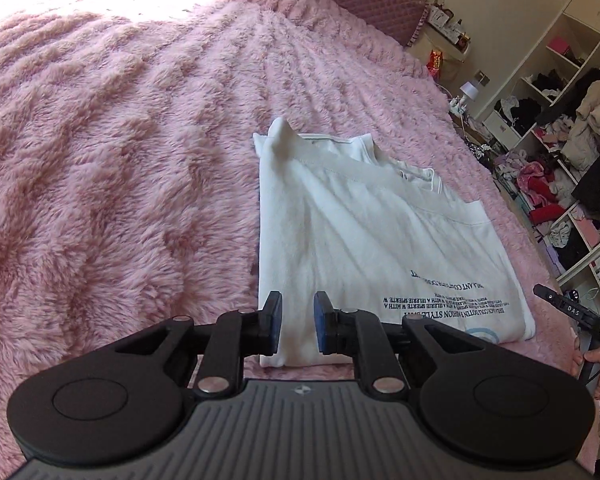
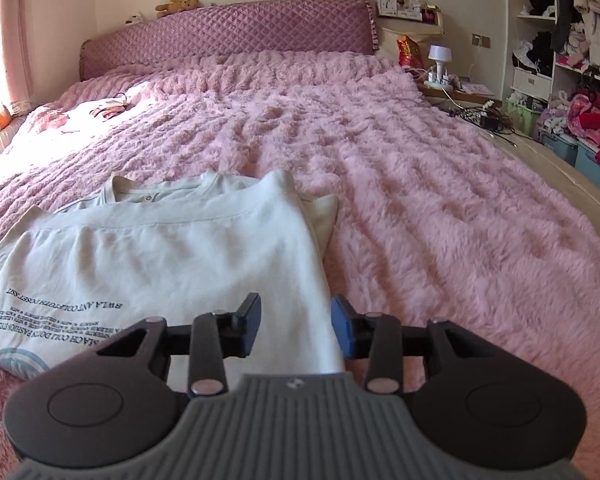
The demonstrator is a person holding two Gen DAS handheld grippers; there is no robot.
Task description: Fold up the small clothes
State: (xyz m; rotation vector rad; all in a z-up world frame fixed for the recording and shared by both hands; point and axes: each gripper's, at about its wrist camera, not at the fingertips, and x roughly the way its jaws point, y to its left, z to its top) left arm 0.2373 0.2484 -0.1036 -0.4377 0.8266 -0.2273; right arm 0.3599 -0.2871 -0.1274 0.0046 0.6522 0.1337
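Nearest, the left gripper (image 1: 297, 322) hangs above the near left corner of a folded white T-shirt (image 1: 360, 240), jaws a little apart and holding nothing. The right gripper (image 2: 296, 330) hangs over the shirt's near right edge, jaws wider apart, also empty. The shirt lies flat on the fluffy pink bedspread (image 2: 420, 184), printed text toward the near end. Beyond is the quilted purple headboard (image 2: 228, 36).

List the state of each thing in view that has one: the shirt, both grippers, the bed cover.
White T-shirt: partly folded, sides turned in, lying flat on the cover, printed text showing.
Left gripper: open, narrow gap, above the shirt's near edge, gripping nothing.
Right gripper: open, wider gap, above the shirt's near corner, gripping nothing.
Pink fluffy bed cover: spread over the bed, rumpled.
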